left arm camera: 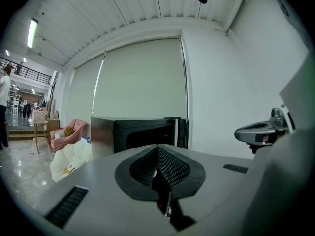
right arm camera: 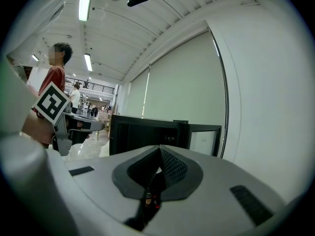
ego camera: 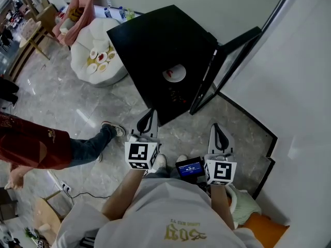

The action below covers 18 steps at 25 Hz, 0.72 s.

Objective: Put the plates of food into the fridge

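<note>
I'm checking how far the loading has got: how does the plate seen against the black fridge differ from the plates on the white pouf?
The fridge plate is a single plate set against the black fridge; the pouf plates are a cluster of several on the white pouf. The fridge plate looks larger and nearer the camera; the pouf plates look smaller and lie farther left. All are round and pale.

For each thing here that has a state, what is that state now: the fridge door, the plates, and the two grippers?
Fridge door: open, swung to the right.
Plate in the fridge: appears to lie flat inside, food on it.
Plates on the white seat: outside the fridge, not held.
Left gripper: shut, empty.
Right gripper: shut, empty.
</note>
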Each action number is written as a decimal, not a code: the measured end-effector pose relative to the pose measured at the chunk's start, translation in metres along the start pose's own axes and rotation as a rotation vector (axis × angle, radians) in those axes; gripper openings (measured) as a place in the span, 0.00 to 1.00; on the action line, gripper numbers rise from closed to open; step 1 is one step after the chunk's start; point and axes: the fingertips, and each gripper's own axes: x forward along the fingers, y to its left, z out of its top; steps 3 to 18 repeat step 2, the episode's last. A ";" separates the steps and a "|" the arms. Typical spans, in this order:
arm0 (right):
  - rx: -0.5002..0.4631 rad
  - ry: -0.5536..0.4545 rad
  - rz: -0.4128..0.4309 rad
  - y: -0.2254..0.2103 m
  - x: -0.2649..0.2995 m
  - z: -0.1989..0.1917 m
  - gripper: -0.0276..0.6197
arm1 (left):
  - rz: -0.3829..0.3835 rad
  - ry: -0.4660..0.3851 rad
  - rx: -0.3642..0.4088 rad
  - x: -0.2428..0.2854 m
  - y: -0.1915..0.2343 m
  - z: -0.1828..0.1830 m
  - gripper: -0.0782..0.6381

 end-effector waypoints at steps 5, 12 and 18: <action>0.003 0.004 0.000 0.001 0.000 -0.001 0.06 | 0.000 0.002 -0.003 0.001 -0.001 0.000 0.12; 0.003 0.004 0.000 0.001 0.000 -0.001 0.06 | 0.000 0.002 -0.003 0.001 -0.001 0.000 0.12; 0.003 0.004 0.000 0.001 0.000 -0.001 0.06 | 0.000 0.002 -0.003 0.001 -0.001 0.000 0.12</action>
